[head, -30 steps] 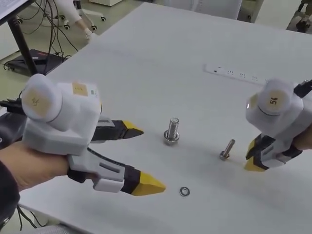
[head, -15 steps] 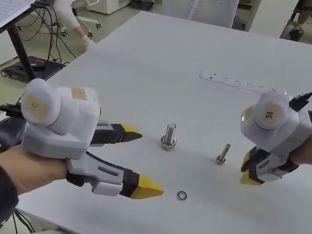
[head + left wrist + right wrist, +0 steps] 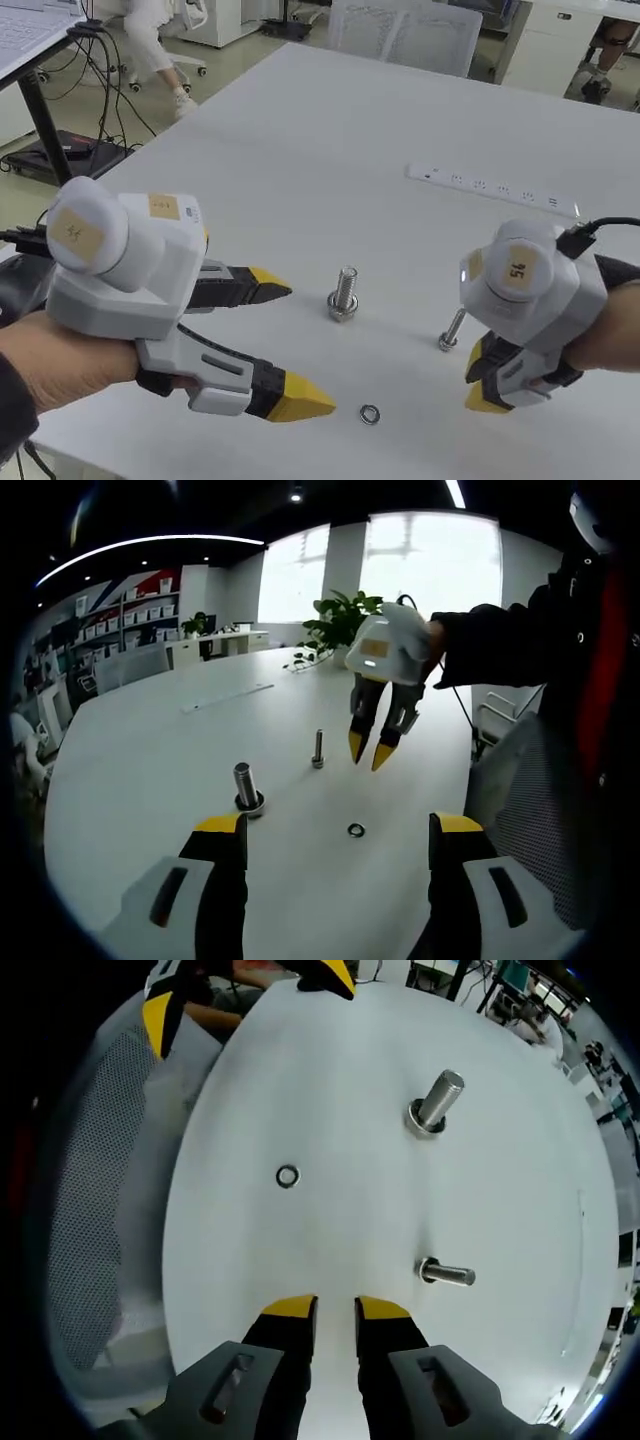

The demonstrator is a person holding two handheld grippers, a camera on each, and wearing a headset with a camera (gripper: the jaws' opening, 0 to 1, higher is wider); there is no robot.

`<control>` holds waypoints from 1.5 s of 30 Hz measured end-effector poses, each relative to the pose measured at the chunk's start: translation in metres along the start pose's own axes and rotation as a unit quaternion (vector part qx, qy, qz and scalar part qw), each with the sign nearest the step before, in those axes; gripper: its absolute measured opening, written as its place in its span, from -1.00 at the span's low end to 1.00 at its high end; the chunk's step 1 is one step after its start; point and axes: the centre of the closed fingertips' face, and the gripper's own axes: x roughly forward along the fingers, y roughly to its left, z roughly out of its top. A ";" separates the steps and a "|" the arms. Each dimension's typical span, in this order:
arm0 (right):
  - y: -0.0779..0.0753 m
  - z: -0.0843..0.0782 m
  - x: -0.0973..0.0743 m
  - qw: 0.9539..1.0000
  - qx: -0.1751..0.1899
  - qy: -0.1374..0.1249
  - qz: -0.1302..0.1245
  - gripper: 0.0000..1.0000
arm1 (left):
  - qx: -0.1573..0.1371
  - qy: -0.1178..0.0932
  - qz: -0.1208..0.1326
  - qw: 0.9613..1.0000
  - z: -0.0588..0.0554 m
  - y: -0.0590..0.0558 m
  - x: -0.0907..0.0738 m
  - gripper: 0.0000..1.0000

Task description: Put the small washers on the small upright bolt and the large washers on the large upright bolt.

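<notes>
A single washer [image 3: 370, 413] is lying flat on the white table [image 3: 300, 150], near its front edge, apart from both bolts. The large bolt [image 3: 344, 293] is standing upright behind it, thread up, with a wider metal collar at its base; whether that is a washer or the bolt's own head cannot be told. The small bolt [image 3: 451, 330] is standing to the right of the large one, also thread up, bare along its shank.

The left gripper [image 3: 305, 348] is hovering over the table's front left, held in a hand, its jaws standing wide apart and holding nothing. In the head view its nearer yellow tip is pointing at the washer from just beside it, while the farther tip is pointing toward the large bolt. The right gripper [image 3: 475, 385] is hanging at the front right, tips pointing down close beside the small bolt without touching it; its jaws are leaving only a narrow gap and are gripping nothing.

Farther back, a white power strip [image 3: 490, 187] is lying across the table, and a mesh chair [image 3: 400, 35] is standing at the far edge.
</notes>
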 end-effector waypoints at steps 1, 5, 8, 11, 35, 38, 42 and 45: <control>0.001 0.002 0.000 1.000 -0.001 0.000 0.001 -0.67 | 0.001 0.000 0.000 1.000 0.000 0.000 0.000 0.47; 0.004 0.010 0.001 1.000 -0.011 -0.003 0.003 -0.67 | 0.002 -0.002 0.001 1.000 0.002 0.000 -0.001 0.47; 0.007 0.018 0.002 1.000 -0.018 -0.006 0.003 -0.67 | 0.003 -0.004 0.002 1.000 0.003 0.000 -0.001 0.47; 0.009 0.028 0.002 1.000 -0.028 -0.011 0.004 -0.66 | 0.004 -0.004 0.003 1.000 0.003 0.000 -0.002 0.47; 0.031 0.072 0.030 0.996 -0.081 -0.009 0.038 -0.65 | 0.005 -0.012 0.010 1.000 0.004 0.001 -0.005 0.46; 0.032 0.073 0.034 0.996 -0.083 -0.006 0.040 -0.65 | 0.004 -0.013 0.010 1.000 0.004 0.001 -0.005 0.46; 0.033 0.074 0.038 0.996 -0.082 -0.005 0.044 -0.65 | 0.003 -0.013 0.012 1.000 0.003 0.000 -0.006 0.46; 0.033 0.074 0.040 0.995 -0.084 -0.002 0.044 -0.65 | 0.003 -0.013 0.012 1.000 0.002 0.000 -0.007 0.46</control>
